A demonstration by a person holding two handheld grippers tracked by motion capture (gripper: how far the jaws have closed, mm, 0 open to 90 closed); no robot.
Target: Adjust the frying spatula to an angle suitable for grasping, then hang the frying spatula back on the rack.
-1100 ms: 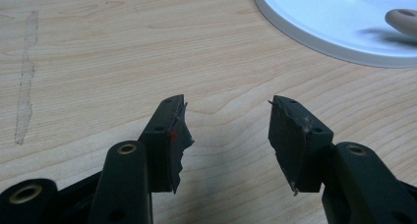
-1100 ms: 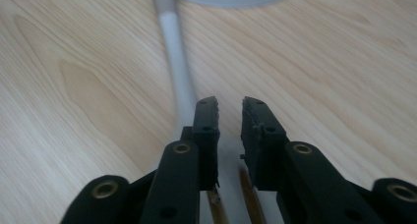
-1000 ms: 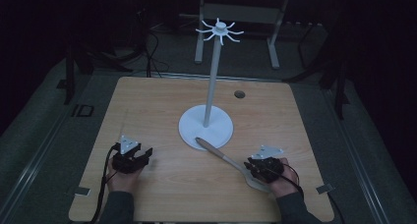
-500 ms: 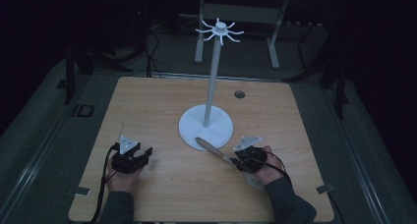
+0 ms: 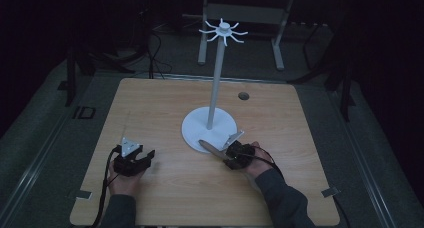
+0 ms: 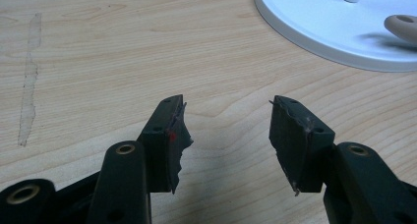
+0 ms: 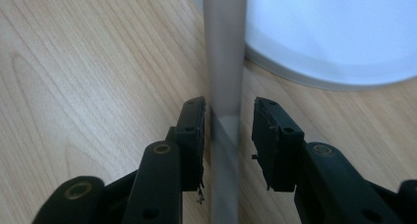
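Since a second ago the right gripper (image 5: 231, 150) slid left toward the white stand (image 5: 209, 129). Its jaws have just been opening, the grey utensil handle (image 7: 223, 86) sitting loosely between them, tip over the stand's base. Left gripper (image 5: 141, 160) rests with jaws apart, empty. No readable writing anywhere.

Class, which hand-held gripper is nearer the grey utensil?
Right. The right hand-held gripper straddles the grey utensil; the left hand-held gripper sits apart across the table.
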